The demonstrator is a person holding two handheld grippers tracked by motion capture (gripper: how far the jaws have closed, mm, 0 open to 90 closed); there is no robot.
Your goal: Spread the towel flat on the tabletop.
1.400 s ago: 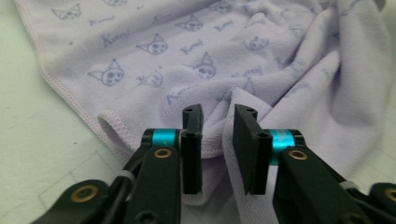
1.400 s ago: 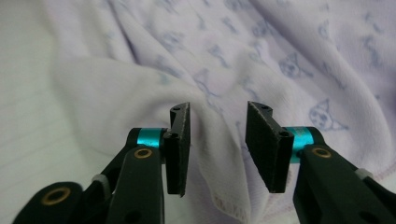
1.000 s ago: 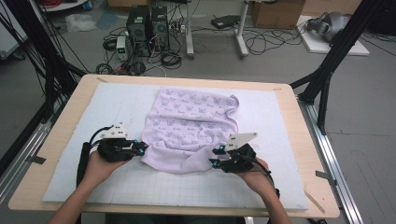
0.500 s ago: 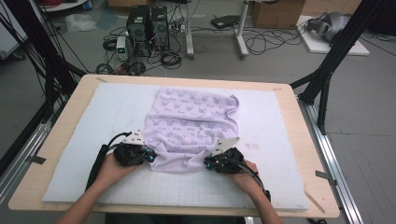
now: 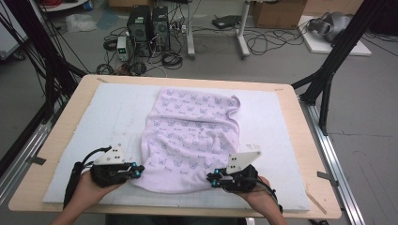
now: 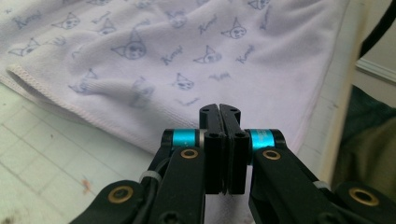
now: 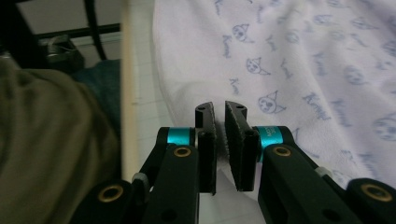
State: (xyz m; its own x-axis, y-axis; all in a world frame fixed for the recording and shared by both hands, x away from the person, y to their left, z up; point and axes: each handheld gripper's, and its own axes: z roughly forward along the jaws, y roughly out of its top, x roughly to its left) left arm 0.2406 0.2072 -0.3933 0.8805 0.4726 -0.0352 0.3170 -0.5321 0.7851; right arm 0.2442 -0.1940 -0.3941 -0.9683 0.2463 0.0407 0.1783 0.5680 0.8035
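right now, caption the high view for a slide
Two handheld grippers at the near corners of a lilac printed towel.

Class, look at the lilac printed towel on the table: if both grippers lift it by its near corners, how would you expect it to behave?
The towel will probably hang limp: it already lies in soft wrinkles. It looks thin at its stitched hem, so likely light. Against the white mat it may drag rather than slide, bunching if pushed.
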